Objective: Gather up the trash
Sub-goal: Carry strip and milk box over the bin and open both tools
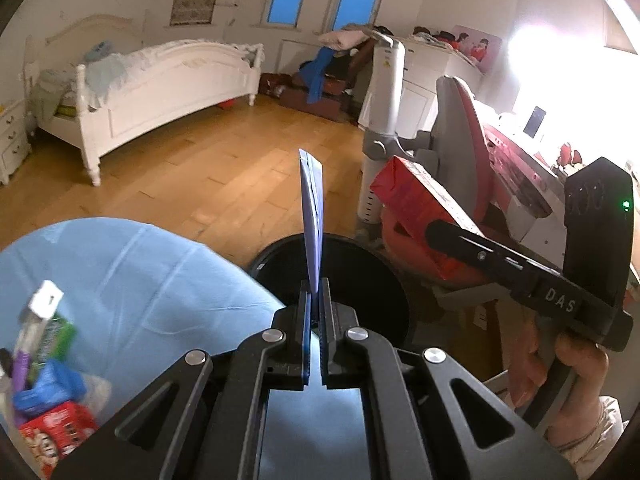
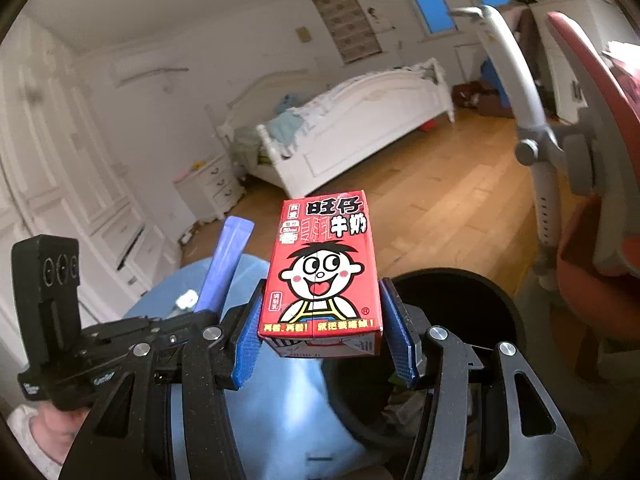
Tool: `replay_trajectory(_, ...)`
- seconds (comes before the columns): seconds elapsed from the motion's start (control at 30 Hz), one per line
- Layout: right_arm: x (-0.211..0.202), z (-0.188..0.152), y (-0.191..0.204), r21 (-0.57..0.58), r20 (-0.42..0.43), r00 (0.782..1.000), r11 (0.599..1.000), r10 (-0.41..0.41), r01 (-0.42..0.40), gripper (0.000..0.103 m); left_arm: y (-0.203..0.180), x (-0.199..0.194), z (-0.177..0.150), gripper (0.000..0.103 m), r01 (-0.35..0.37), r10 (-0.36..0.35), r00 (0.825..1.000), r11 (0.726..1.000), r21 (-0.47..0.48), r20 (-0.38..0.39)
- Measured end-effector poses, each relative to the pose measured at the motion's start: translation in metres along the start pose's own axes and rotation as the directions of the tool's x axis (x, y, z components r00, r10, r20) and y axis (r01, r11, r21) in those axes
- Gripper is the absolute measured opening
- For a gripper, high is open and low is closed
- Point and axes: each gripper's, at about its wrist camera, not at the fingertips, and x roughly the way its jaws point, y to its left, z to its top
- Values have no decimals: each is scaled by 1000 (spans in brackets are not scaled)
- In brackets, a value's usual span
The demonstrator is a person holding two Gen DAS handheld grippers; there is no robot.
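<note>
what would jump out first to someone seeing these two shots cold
The red milk carton with its cartoon face fills the middle of the right wrist view, clamped in the right gripper above the black trash bin. In the left view, the left gripper pinches a thin blue packet upright over that bin.

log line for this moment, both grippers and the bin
left gripper: shut on blue packet | right gripper: shut on red milk carton | black bin: below both, nothing dropped yet
</note>
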Motion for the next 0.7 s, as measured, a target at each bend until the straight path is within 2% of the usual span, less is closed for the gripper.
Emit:
replay_trajectory(0.47, 21, -10, -46, 78, -36, 999, 996, -31, 33, 54, -18, 58, 11, 4, 35, -34, 996, 999, 14, -84)
replay_trajectory(0.53, 24, -9, -49, 93, -41, 999, 995, -35, 39, 55, -20, 65, 14, 8, 27, -24, 996, 999, 28, -83)
replay_trajectory(0.57, 25, -9, -50, 102, -44, 998, 994, -38, 43, 61, -22, 68, 16, 9, 26, -24, 996, 999, 33, -80)
replay_trajectory(0.6, 26, -8, -54, 113, -42, 998, 992, -45, 49, 75, -23, 72, 18, 15, 22, -19, 997, 999, 42, -81)
replay_trajectory(0.67, 24, -6, -60, 138, -14, 999, 989, -52, 54, 83, -23, 76, 21, 40, 10, -6, 997, 999, 41, -75)
replay_trajectory(0.7, 25, -5, -62, 140, -18, 998, 989, -54, 56, 83, -22, 76, 22, 65, 0, 3, 998, 999, 35, -66)
